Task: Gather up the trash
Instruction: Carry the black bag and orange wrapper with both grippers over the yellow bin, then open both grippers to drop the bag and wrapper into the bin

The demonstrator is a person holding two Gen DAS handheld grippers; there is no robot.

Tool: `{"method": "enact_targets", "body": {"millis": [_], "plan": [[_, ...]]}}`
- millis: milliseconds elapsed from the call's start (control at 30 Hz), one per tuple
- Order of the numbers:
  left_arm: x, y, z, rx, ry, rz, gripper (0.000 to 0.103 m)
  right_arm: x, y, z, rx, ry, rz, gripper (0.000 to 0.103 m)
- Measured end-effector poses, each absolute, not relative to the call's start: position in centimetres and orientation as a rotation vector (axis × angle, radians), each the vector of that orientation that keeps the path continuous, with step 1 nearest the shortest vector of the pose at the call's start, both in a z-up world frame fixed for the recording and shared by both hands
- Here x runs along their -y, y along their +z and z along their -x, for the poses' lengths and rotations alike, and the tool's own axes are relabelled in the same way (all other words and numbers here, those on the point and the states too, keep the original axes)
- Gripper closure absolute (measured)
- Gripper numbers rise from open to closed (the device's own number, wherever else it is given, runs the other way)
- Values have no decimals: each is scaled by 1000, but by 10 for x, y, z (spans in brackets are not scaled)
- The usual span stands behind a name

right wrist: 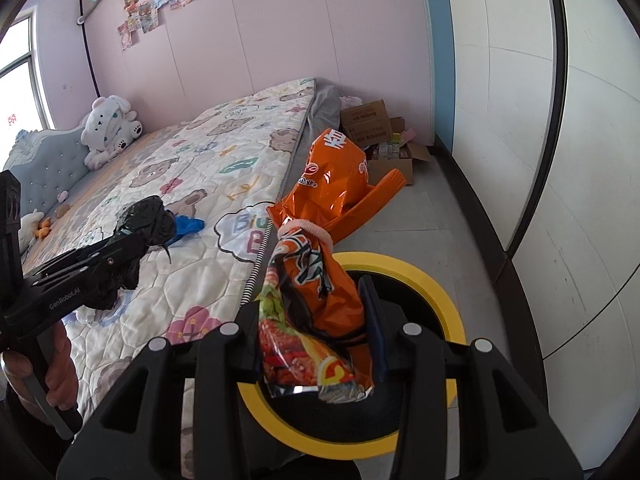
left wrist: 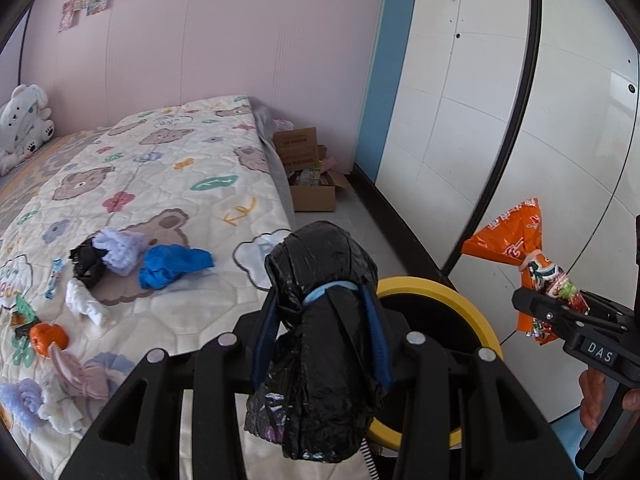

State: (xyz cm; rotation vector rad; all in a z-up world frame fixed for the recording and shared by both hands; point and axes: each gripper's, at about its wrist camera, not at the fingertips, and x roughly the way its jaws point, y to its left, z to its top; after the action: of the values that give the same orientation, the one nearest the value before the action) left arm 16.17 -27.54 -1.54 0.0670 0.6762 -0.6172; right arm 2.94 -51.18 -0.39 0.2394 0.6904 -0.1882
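Beside the bed (left wrist: 224, 308), above a yellow-rimmed bin (right wrist: 436, 284) that stands on the floor at the mattress edge, both grippers carry trash. The left gripper (left wrist: 320, 312) has its jaws clamped on a crumpled black plastic bag (left wrist: 320, 352), which is cinched by a light blue band and bulges above and below the blue finger pads (left wrist: 378, 336); in the left wrist view the bag hangs in front of the bin's rim, at the edge of the quilt. The right gripper (right wrist: 316, 320) grips an orange snack packet (right wrist: 316, 280) tied round its middle with a pale band, the packet's upper end flaring out above the fingers and its lower end hanging over the bin's dark opening. On the bear-print quilt more trash lies in a loose cluster: a blue plastic bag (left wrist: 172, 266), a black bag (left wrist: 86, 266), a lilac fluffy piece (left wrist: 120, 252), white tissue (left wrist: 84, 306) and a small orange wrapper (left wrist: 48, 338). A white plush bear (right wrist: 110, 130) sits near the headboard, and open cardboard boxes (left wrist: 308, 172) stand on the floor at the foot of the bed, against the pink wall.
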Motion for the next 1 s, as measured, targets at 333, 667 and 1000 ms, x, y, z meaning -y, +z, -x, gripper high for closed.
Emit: {"method": "enact_targets", "body": {"millis": [333, 667, 1000], "plan": [[322, -45, -172, -743, -672, -106, 65, 534, -28, -40, -739, -203, -282, 65], [347, -68, -176, -803, -718, -109, 64, 549, -47, -50, -749, -209, -314, 61], [346, -64, -171, -792, -726, -85, 35, 557, -43, -41, -712, -244, -333, 49]]}}
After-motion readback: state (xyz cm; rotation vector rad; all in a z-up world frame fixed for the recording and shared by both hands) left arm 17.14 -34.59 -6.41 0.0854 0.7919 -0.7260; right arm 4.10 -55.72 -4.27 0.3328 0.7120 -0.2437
